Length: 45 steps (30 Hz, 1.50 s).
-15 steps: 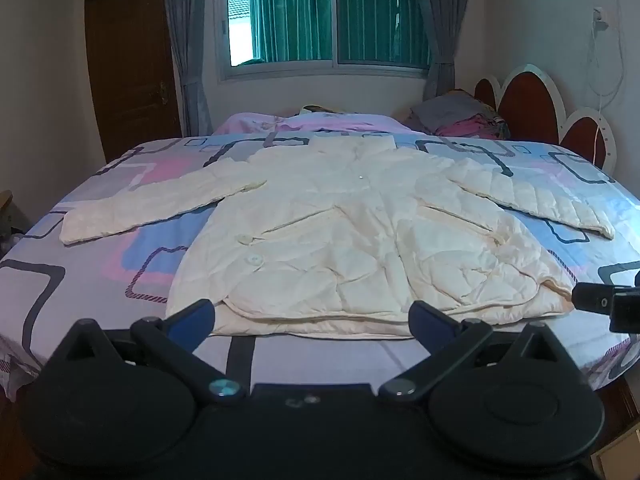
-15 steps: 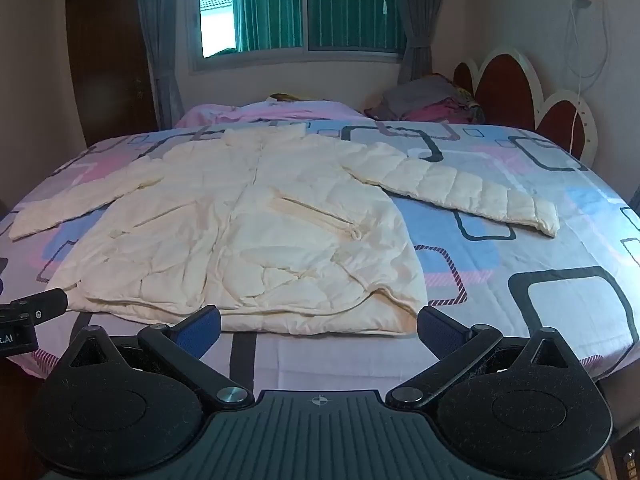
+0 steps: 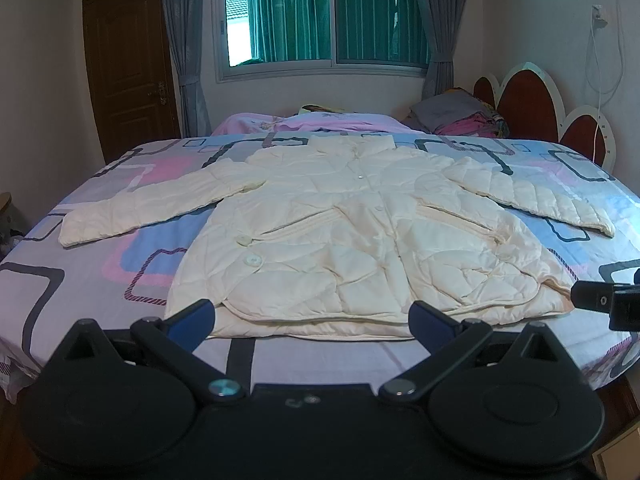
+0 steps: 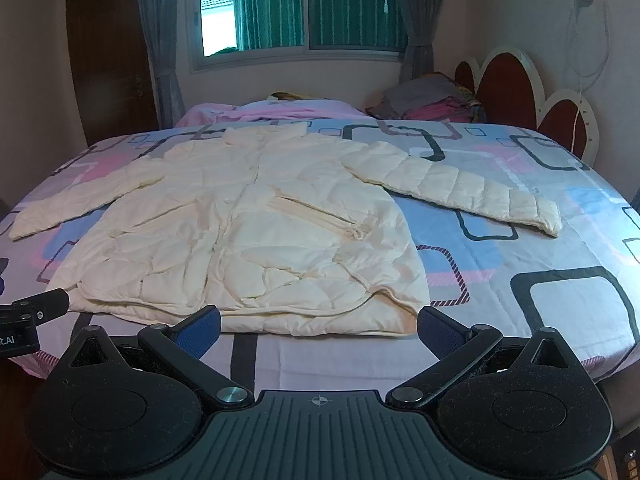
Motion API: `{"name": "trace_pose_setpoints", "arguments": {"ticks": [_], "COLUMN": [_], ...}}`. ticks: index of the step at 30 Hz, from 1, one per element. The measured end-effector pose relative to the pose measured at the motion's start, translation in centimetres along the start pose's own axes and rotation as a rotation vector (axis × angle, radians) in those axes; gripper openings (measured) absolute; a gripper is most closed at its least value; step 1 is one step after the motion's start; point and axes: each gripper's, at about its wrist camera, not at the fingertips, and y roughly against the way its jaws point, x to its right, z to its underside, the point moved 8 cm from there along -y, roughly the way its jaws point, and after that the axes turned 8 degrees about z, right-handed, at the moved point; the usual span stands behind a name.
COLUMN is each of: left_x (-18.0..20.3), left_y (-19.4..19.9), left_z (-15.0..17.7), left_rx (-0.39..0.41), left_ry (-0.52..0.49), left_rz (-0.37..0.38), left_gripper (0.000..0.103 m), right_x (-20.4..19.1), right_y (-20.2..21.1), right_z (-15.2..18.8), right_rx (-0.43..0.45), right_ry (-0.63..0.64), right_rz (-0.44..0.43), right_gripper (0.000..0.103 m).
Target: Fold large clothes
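Cream jacket (image 3: pixel 344 240) flat on bed (image 3: pixel 80 280), hem nearest, collar far. Left gripper (image 3: pixel 312 316) and right gripper (image 4: pixel 318 322) wide open, empty, seemingly just short of hem.

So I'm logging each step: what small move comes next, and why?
Probably ease both open grippers, left gripper and right gripper, forward to the jacket hem: it lies spread flat on the bed, unfolded, and neither holds anything.
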Motion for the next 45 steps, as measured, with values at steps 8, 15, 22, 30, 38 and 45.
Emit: {"name": "trace_pose_setpoints", "arguments": {"ticks": [8,15,22,30,38,45], "left_x": [0.0,0.05,0.03,0.05,0.02,-0.07], "left_y": [-0.12,-0.01,0.08,0.29,0.37,0.49], "left_z": [0.03,-0.03,-0.01,0.13,0.19,0.3], "left_rx": [0.001,-0.001,-0.001,0.0,0.0,-0.001], "left_ry": [0.001,0.001,0.0,0.002,0.002,0.004], "left_rz": [0.0,0.002,0.002,0.002,0.002,-0.001], "left_gripper": [0.103,0.103,0.103,0.103,0.103,0.103], "right_x": [0.34,0.0,0.02,0.03,-0.01,-0.07], "right_y": [-0.13,-0.27,-0.32,-0.09,0.08,0.14], "right_z": [-0.44,-0.26,-0.25,-0.2,-0.28,-0.24], "right_rx": [-0.006,-0.006,-0.007,-0.005,-0.004,-0.006], "right_ry": [0.002,0.003,0.004,0.005,0.006,0.005], "right_rz": [0.003,0.005,0.003,0.001,-0.001,-0.001], "right_gripper": [0.103,0.103,0.103,0.103,0.103,0.103]}}
